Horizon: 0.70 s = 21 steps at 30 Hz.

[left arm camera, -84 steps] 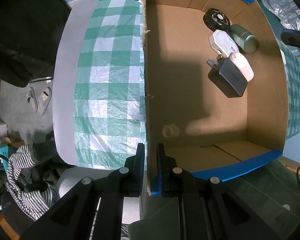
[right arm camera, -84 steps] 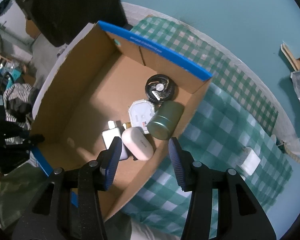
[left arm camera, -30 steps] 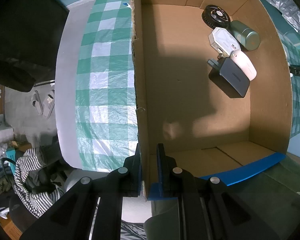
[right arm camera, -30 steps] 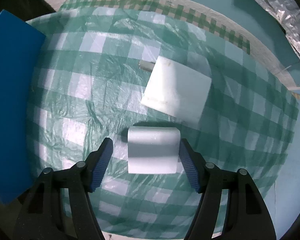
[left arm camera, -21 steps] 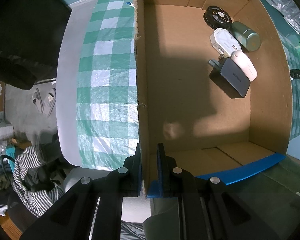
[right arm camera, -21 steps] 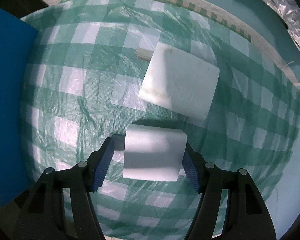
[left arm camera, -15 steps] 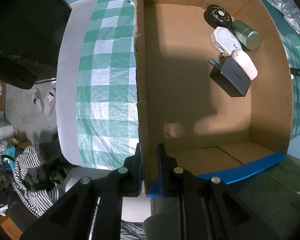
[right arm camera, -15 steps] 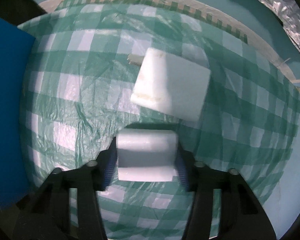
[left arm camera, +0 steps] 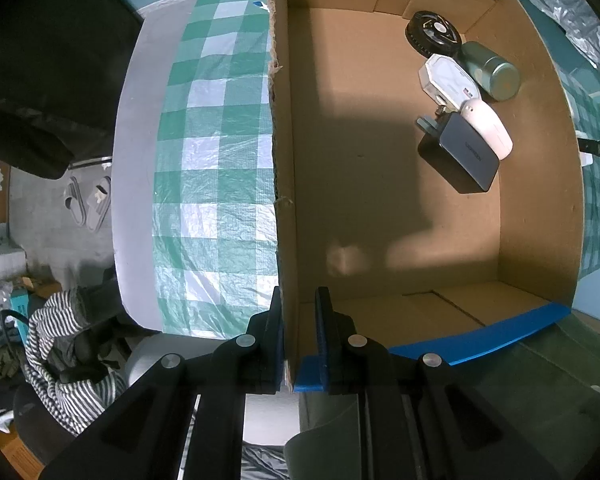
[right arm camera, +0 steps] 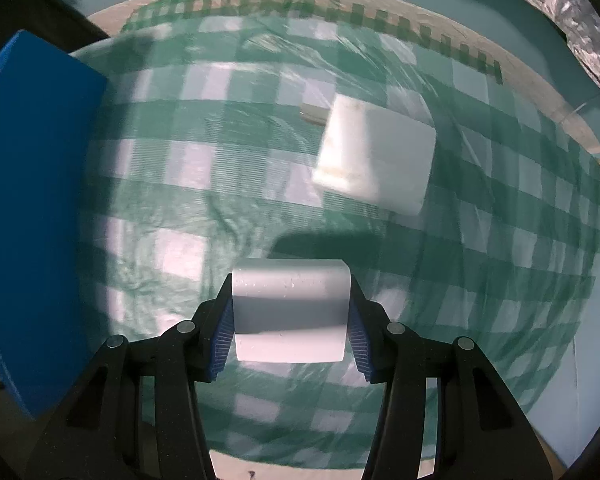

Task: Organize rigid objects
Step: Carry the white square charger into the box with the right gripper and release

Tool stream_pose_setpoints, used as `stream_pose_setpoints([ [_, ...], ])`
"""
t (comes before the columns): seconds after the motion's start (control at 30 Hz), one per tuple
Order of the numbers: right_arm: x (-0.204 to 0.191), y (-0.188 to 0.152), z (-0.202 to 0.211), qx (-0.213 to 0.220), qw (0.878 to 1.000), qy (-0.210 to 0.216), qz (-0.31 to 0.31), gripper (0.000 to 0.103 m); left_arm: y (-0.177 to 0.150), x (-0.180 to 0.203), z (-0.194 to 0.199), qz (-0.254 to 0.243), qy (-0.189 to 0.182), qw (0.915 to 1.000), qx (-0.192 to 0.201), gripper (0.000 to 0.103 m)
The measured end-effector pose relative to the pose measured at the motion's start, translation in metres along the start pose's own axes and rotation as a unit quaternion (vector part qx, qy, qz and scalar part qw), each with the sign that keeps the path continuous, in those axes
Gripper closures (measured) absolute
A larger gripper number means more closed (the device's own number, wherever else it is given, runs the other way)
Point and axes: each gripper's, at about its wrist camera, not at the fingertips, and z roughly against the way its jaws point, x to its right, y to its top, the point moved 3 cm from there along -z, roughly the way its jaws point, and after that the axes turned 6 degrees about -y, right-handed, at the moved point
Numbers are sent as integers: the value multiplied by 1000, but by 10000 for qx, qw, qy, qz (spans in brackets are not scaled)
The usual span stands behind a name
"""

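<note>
My left gripper (left arm camera: pixel 298 340) is shut on the near left wall of an open cardboard box (left arm camera: pixel 284 160). Inside the box lie a black round fan (left arm camera: pixel 434 38), a green can (left arm camera: pixel 490 70), a white hexagonal device (left arm camera: pixel 448 82), a white oval case (left arm camera: pixel 488 128) and a dark charger (left arm camera: pixel 460 152). In the right wrist view my right gripper (right arm camera: pixel 290 316) is shut on a white block (right arm camera: pixel 290 312), held a little above the checked cloth. A second white block (right arm camera: pixel 374 160) lies on the cloth beyond it.
The green-and-white checked cloth (right arm camera: pixel 180 200) covers the table. The box's blue outer wall (right arm camera: pixel 32 220) stands at the left of the right wrist view. Floor clutter, slippers (left arm camera: pixel 88 200) and a striped garment (left arm camera: pixel 60 360) lie left of the table.
My right gripper has closed on the nearer white block and lifted it, moving away from the other block. The left gripper still holds the box wall.
</note>
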Motion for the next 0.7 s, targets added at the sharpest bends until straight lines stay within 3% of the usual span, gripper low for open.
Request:
stream_pose_setpoints([
  [0.27, -25, 0, 31, 169, 9994, 264, 123, 53, -1, -1, -1, 23, -53, 10000, 21, 90],
  [0.7, -94, 9, 93, 567, 9931, 376, 950, 53, -4, 1, -2, -69, -12, 10000, 46, 90],
])
